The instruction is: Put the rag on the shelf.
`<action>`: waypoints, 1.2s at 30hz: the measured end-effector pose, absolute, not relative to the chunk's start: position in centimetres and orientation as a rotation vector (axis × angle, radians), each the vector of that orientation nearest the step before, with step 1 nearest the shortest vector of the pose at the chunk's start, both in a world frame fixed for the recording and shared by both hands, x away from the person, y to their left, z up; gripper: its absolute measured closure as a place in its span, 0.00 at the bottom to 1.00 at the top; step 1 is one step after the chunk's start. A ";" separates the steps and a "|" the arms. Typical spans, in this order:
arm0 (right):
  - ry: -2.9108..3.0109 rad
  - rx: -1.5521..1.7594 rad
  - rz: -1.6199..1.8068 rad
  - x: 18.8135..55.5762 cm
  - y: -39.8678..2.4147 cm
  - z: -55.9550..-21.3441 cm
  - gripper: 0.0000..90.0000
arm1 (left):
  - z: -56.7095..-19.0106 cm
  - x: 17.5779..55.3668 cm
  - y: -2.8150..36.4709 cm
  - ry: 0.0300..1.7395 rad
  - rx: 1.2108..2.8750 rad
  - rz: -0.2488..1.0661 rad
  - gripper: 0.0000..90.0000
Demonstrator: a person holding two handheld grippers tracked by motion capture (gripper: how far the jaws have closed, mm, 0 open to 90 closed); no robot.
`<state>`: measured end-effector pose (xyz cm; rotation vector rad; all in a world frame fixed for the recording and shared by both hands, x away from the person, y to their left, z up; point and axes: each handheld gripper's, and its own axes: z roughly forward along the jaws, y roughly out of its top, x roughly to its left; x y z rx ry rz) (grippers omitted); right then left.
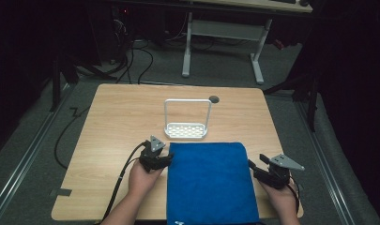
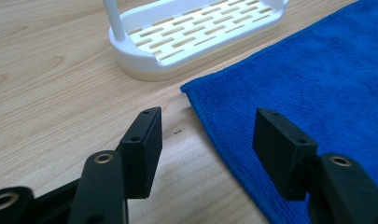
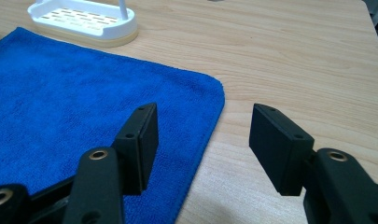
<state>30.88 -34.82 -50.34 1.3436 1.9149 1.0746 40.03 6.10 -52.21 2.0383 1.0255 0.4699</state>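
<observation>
On the wooden table [image 1: 108,122]:
Flat blue terry towel [image 1: 210,180]: between both grippers, long axis running toward the white slotted plastic rack [image 1: 186,129].
Left gripper [image 2: 207,140]: wide open, empty, straddling towel's left edge.
Right gripper [image 3: 204,140]: wide open, empty, straddling its right edge.

No legible text or labels anywhere.

Left gripper [image 1: 165,158] and right gripper [image 1: 251,165]: black body, 2 flat rectangular black jaws with small screw holes, brass-coloured pivot bushings at the linkages. Each carries 1 grey three-cornered top plate and 1 trailing black cable. Forearms bare, no sleeves.
</observation>
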 end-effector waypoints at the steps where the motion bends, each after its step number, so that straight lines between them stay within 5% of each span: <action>1: 1.916 1.345 1.075 30.9 -34.8 -50.3 0.47 | -52.2 40.1 6.1 1.025 2.028 0.475 0.48; 25: 1.991 1.386 1.047 33.6 -34.3 -50.8 0.49 | -52.3 42.3 6.8 1.100 1.959 0.488 0.52; 36: 2.031 1.453 0.993 38.2 -34.0 -50.9 0.62 | -52.8 42.7 5.9 1.106 1.979 0.468 0.57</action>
